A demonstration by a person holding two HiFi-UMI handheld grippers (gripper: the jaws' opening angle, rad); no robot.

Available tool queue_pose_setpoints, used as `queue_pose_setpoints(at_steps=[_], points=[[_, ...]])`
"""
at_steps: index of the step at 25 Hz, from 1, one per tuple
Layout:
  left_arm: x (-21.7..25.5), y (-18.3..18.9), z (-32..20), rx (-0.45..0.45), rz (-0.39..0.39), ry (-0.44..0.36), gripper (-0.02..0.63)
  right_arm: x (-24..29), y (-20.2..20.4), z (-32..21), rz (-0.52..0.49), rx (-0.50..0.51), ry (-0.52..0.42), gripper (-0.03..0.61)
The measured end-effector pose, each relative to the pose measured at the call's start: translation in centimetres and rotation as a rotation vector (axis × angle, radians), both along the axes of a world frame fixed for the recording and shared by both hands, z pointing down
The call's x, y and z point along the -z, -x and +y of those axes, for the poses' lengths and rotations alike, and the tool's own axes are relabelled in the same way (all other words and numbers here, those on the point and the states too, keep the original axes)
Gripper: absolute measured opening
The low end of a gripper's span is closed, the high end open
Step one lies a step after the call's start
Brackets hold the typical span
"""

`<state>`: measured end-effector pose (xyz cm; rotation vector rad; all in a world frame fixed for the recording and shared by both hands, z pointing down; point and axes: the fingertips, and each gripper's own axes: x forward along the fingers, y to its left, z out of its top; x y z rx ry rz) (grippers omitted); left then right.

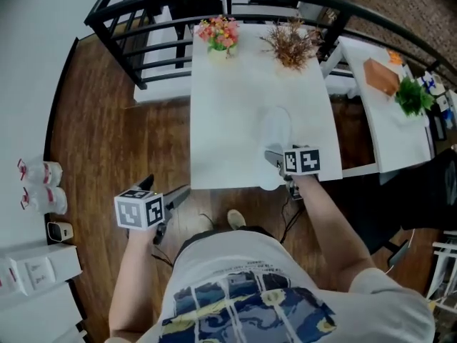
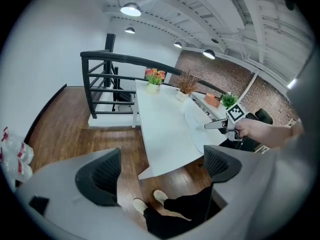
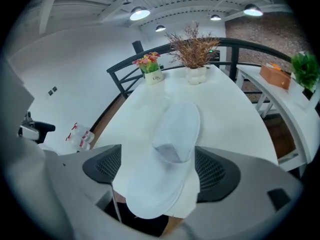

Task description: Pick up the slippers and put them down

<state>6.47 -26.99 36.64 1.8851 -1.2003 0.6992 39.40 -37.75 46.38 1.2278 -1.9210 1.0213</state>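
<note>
- White slipper (image 3: 170,156) lies flat on the white table (image 1: 228,106), toe towards the far end, heel poking just past the near edge.
- Only the one slipper can be made out; whether a second lies under it is not clear.
- Right tool (image 3: 160,169) is right down at that near edge, tipped forward and downward, one jaw on each side of the slipper's heel half.
- Its jaws are spread: the right-hand pad looks to be against the slipper's side, while a strip of bare table shows between the left-hand pad and the slipper, so it is straddled, not pinched.
- Left tool (image 2: 160,171) is off the table altogether, out beyond the near left corner and above the wooden floor (image 1: 107,141).
- Its jaws gape wide with nothing in them; between them you see only floorboards and the person's pale shoes (image 2: 160,196).
- From the left gripper view, the right tool shows off to the side at the table's edge, well apart from the left one.
- At the far end of the table stand a pot of pink flowers (image 1: 219,34) and, beside it, a pot of dry brown stems (image 1: 291,43), both well clear of the slipper.
- Black railing (image 1: 143,56) curves round behind the table.
- A second white surface to the right carries an orange box (image 1: 380,77) and a green plant (image 1: 412,95).
- Water bottles (image 1: 39,184) sit on the floor at the far left by the wall.
</note>
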Motion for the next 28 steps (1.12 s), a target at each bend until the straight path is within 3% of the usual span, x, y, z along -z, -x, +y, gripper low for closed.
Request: queue_pose_setpoints(at_steps=[2, 9, 12, 20, 28], points=[[0.1, 0.1, -0.9, -0.026, -0.002, 0.004, 0.518, -1.1, 0.1, -0.7, 0.006, -0.047, 0.032, 0.505], [-0.1, -0.1, -2.8, -0.089, 0.019, 0.005, 0.518, -4.4, 0.3, -2.4, 0.093, -0.141, 0.127, 0.52], [-0.4, 0.3, -2.8, -0.1, 0.026, 0.01, 0.518, -5.0, 0.9, -2.7, 0.145, -0.14, 0.157, 0.558], [-1.1, 1.2, -1.9, -0.101, 0.028, 0.024, 0.518, -9.1, 1.0, -2.3, 0.263, -0.123, 0.273, 0.558], [-2.0, 1.8, -0.6, -0.091, 0.033, 0.046, 0.518, -9.4, 1.4, -2.3, 0.268, -0.095, 0.251, 0.567]])
